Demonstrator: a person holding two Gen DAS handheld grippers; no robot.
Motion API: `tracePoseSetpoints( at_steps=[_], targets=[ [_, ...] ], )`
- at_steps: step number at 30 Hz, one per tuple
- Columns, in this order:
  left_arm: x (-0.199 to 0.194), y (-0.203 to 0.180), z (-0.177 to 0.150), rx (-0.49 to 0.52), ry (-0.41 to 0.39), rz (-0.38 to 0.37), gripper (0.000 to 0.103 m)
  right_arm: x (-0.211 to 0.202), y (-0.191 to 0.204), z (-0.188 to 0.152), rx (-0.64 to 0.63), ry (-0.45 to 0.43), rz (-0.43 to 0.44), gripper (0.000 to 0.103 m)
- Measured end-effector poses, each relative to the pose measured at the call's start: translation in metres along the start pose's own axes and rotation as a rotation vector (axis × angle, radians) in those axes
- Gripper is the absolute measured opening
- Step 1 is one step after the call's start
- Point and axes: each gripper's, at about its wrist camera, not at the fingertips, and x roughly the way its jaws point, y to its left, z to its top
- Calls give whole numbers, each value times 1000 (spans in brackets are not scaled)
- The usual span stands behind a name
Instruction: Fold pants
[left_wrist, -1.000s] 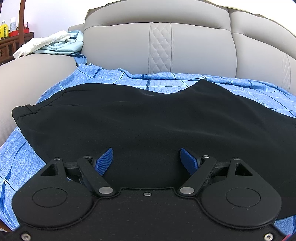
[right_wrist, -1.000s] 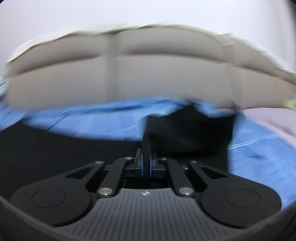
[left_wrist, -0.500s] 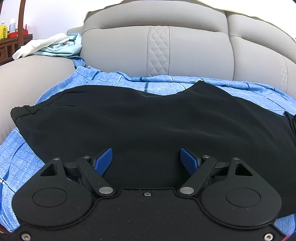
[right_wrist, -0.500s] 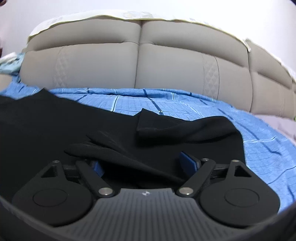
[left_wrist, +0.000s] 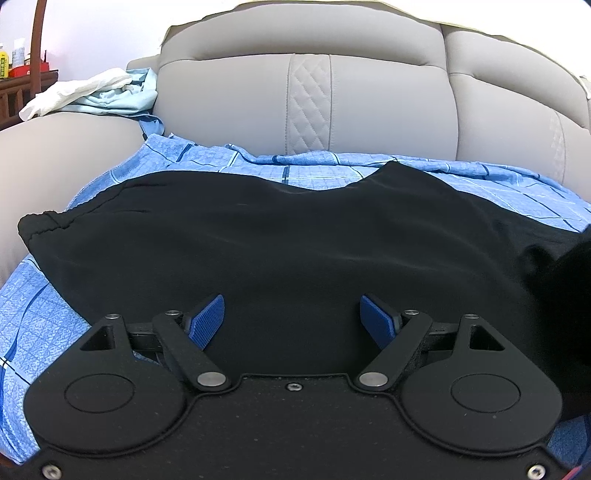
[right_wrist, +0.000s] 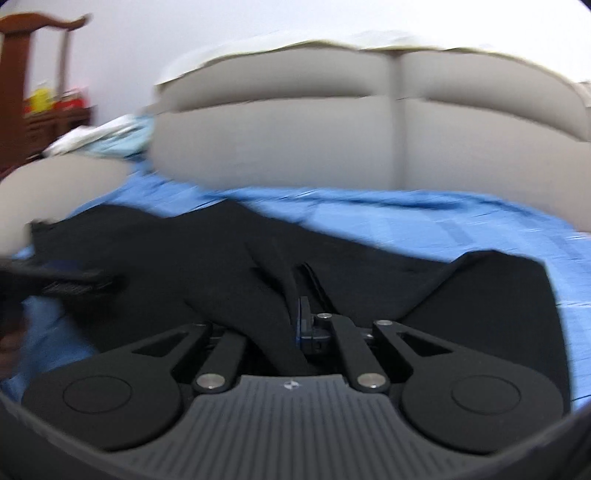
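Pants (left_wrist: 280, 236) spread flat on sofa (left_wrist: 369, 96) over blue sheet (left_wrist: 295, 171) | right gripper (right_wrist: 298, 321) jaws clamped on leg fabric | left gripper (left_wrist: 293, 317) jaws wide, empty | I'd carry leg end low toward waistband, keeping crease straight.

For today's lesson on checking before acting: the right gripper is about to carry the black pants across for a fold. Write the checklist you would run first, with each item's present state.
1. Right gripper shut on the pants: ok, a fold of black cloth runs between its fingers.
2. Left gripper clear of the cloth: ok, fingers stand apart and hold nothing.
3. Waistband lying flat at the far left: ok.
4. Main body of the pants smooth on the blue sheet: ok, only slight ripples.
5. Both layers of the leg caught in the grip: cannot tell, the right wrist view is blurred.
6. Loose clothes on the sofa arm out of the way: ok.
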Motion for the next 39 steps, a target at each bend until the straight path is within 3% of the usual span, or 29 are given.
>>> tracePoseSetpoints(
  at_steps=[3,4,5,6,7,11,15,18,19,21,23,24,26,29,30,34,36,39],
  targets=[
    [-3,2,5,-9,10,-17,74,13,27,-10,-23,47,62,9],
    [-5,3,6,-14,8,-24,74,15,32,-10,-30,50,76,23],
    [-8,4,8,-18,3,-32,74,14,38,-11,-40,39,78,49],
    [-11,4,10,-21,-8,-41,74,11,41,-10,-42,38,98,61],
    [-15,4,12,-20,-20,-50,74,10,41,-8,-35,39,120,79],
    [-30,-2,17,-13,-55,-89,74,-4,35,-3,-16,47,183,89],
    [-45,-14,19,-5,-70,-165,70,-23,22,-5,7,85,163,91],
    [-61,-26,17,3,-68,-283,61,-38,-2,-4,81,63,129,92],
    [-66,-31,16,16,-68,-321,59,-39,-9,-2,86,70,88,86],
    [-73,-45,11,47,-62,-382,45,-32,-18,1,40,88,-32,65],
    [-76,-59,4,76,-43,-445,37,-15,-24,5,-1,124,-142,35],
    [-76,-65,0,85,-31,-478,31,-5,-28,7,-5,153,-143,32],
    [-71,-77,-8,102,9,-503,25,18,-31,13,-20,199,-97,32],
    [-58,-86,-23,111,74,-476,22,49,-24,34,-111,184,-57,33],
    [-59,-85,-27,116,45,-472,22,61,-26,43,-106,184,-30,33],
    [-58,-81,-24,103,60,-463,22,117,-29,83,-87,196,13,35],
    [-57,-79,-25,92,59,-436,23,135,-30,98,-75,194,27,52],
    [-54,-71,-22,59,86,-406,30,131,-39,110,1,151,71,59]
  ],
)
